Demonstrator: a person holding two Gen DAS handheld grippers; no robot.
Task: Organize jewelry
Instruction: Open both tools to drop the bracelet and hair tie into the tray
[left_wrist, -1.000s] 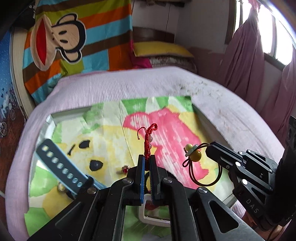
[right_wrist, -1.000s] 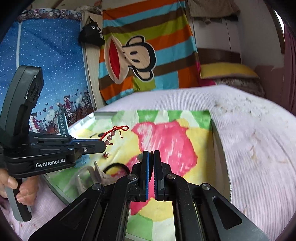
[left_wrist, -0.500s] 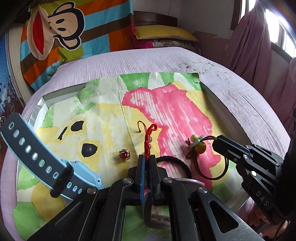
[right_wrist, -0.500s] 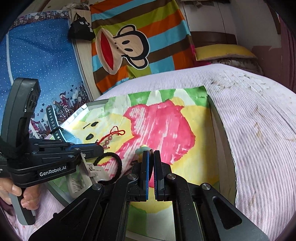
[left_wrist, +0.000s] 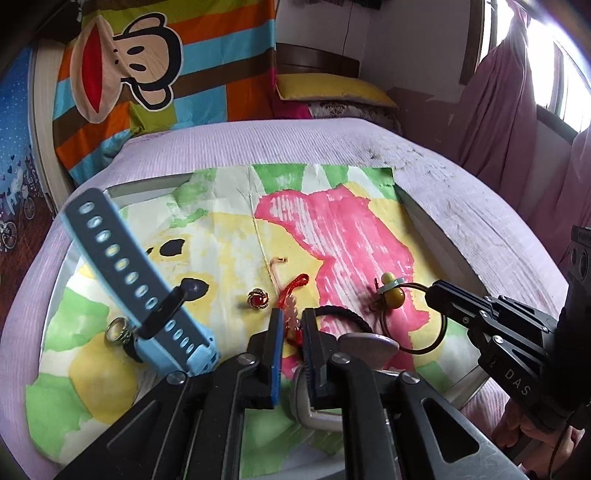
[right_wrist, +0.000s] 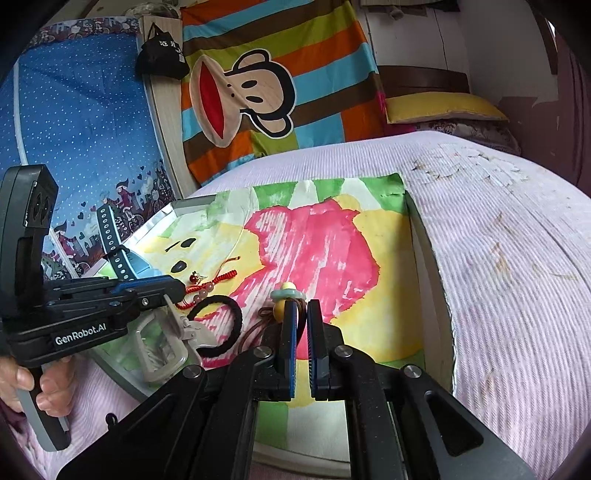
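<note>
Left wrist view shows a shallow tray (left_wrist: 436, 236) on the bed (left_wrist: 229, 144), lined with a painted sheet. Left to right inside: silver ring (left_wrist: 117, 331), blue watch (left_wrist: 140, 291), red-stone ring (left_wrist: 258, 298), red bracelet (left_wrist: 291, 295) between the left gripper's (left_wrist: 291, 325) slightly parted fingers, black hair tie (left_wrist: 343, 315), beaded cord (left_wrist: 393, 293). The right gripper's (right_wrist: 300, 317) fingers stand narrowly apart over the cord. The tray's far half lies bare.

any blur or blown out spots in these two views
Left wrist view: the window at top right is blown out, and the red cord bracelet ahead of the left gripper is motion-smeared. Right wrist view: evenly lit and sharp, with fisheye bending at the edges.
</note>
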